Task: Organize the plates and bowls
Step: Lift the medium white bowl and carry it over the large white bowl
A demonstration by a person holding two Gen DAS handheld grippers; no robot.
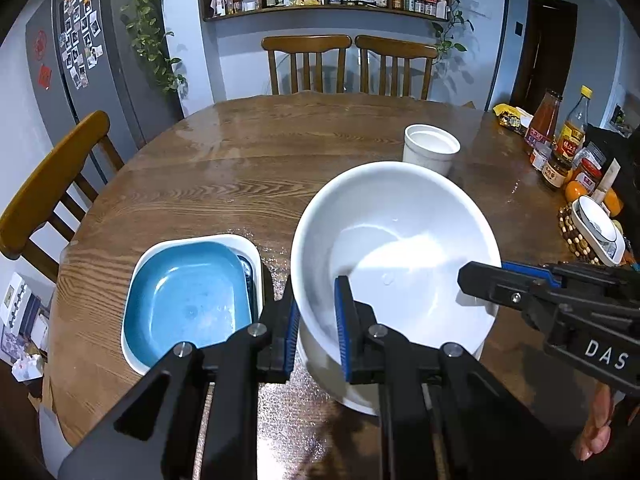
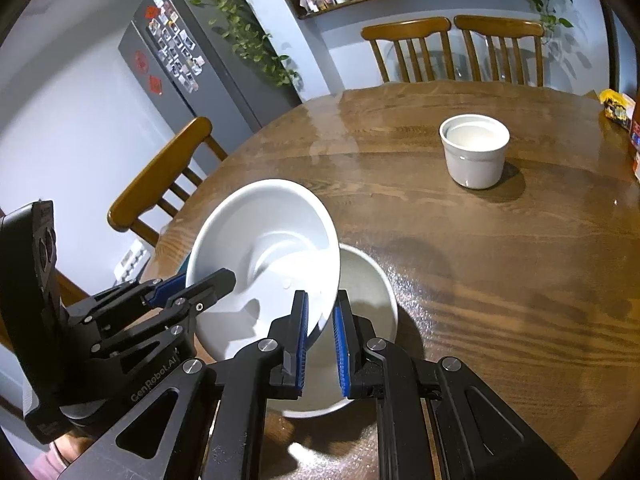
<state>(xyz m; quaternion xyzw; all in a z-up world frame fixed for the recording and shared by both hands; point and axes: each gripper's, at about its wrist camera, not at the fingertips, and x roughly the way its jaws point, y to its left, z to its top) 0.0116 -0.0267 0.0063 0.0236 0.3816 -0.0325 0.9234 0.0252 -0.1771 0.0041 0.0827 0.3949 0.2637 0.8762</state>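
Plates: blue plate [image 1: 188, 296] nested in white dish [image 1: 256, 256] — done.
Grippers: left gripper [image 1: 318, 320], right gripper [image 2: 322, 332] — both clamp the bowl [image 1: 396, 256] rim.
Left: nest bowl; cup [image 2: 474, 150].

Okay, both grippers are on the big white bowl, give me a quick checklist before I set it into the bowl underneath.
1. Left gripper clamped on the bowl's rim: ok.
2. Right gripper clamped on the rim's other side: ok.
3. Bowl level: not ok, it tilts in the right wrist view.
4. Lower bowl under it: ok, though offset to one side.
5. Lower bowl clear inside: cannot tell, mostly hidden.
6. Cup and blue dish out of the way: ok, both stand apart.
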